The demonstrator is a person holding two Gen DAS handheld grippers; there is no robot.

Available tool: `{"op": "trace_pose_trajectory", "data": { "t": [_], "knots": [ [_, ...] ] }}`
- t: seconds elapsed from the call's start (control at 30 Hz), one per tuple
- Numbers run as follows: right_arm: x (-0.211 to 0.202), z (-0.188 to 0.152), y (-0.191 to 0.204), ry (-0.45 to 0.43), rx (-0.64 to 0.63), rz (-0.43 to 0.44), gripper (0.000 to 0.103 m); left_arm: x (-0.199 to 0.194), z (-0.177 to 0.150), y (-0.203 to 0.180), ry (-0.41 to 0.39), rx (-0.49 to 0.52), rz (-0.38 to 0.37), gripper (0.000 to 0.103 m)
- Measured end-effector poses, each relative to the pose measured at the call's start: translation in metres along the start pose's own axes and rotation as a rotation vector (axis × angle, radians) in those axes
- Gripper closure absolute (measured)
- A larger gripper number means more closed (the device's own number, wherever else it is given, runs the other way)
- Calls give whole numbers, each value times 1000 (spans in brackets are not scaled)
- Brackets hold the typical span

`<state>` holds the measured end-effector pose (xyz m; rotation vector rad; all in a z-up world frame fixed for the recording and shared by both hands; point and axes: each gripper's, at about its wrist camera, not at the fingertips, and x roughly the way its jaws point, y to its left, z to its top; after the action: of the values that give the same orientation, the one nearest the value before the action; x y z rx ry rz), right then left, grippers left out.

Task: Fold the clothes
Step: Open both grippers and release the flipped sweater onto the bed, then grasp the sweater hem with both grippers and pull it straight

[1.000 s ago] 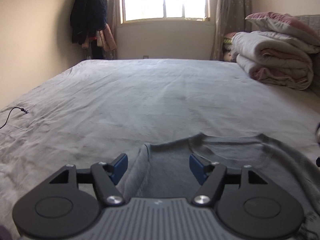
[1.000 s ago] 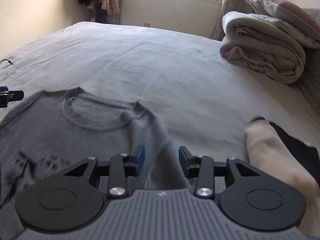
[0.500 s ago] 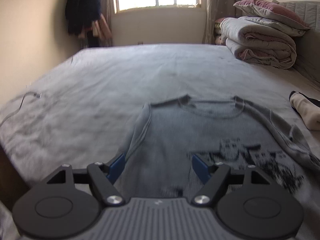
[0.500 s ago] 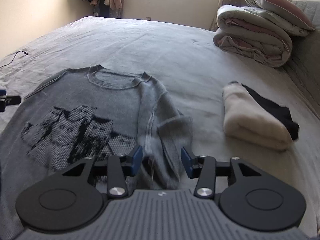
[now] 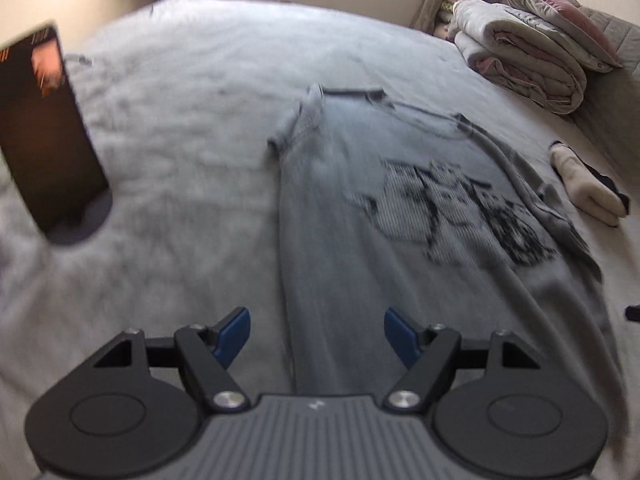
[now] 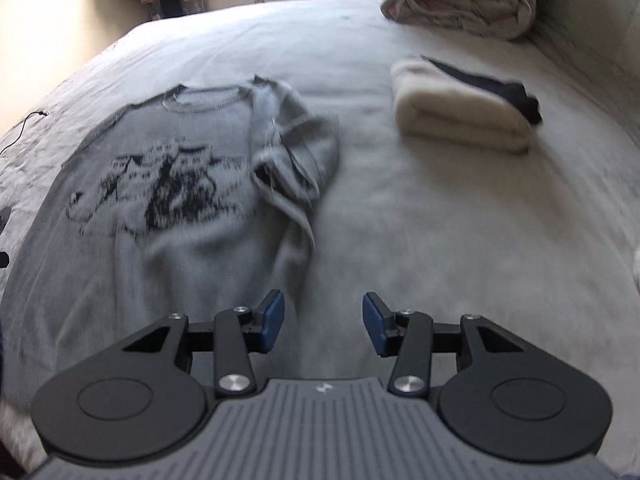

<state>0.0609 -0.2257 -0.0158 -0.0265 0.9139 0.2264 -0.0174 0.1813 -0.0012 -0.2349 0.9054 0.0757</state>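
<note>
A grey knit sweater (image 5: pixel 400 208) with a black picture on its chest lies flat on the bed, neck toward the far side. Its left sleeve is folded in along the body, and its right sleeve (image 6: pixel 296 152) lies crumpled over the right side. My left gripper (image 5: pixel 316 328) hovers open above the sweater's lower left edge, nothing between its blue pads (image 5: pixel 234 332). My right gripper (image 6: pixel 323 326) hovers open over the sweater's lower right edge (image 6: pixel 288 280) and the sheet beside it, holding nothing.
The grey bedsheet (image 5: pixel 180 160) covers the whole bed. A phone on a stand (image 5: pixel 48 128) is at the left. A folded cream garment with a dark piece (image 6: pixel 460 116) lies right of the sweater. Stacked quilts (image 5: pixel 532 68) sit at the far right, a cable (image 6: pixel 24 128) at the far left.
Both grippers have drawn back from the sweater's shoulders to its lower part and tipped downward. The whole sweater now shows, and the phone has come into the left view.
</note>
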Motion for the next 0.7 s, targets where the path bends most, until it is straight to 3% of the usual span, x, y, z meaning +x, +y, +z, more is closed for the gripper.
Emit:
{"op": "trace_pose_trajectory", "data": {
  "t": [0.37,0.53,0.7],
  "knots": [
    [-18,-63,-16,143,84,82,56,-14,-57,20,170,-160,-153,48],
    [-29,-81,-23,157,151,145,62,-20,-78,29,184,-235,-210,53],
    [-35,-97,-27,143,240,188,63,-25,-92,23,174,-225,-219,56]
  ]
}}
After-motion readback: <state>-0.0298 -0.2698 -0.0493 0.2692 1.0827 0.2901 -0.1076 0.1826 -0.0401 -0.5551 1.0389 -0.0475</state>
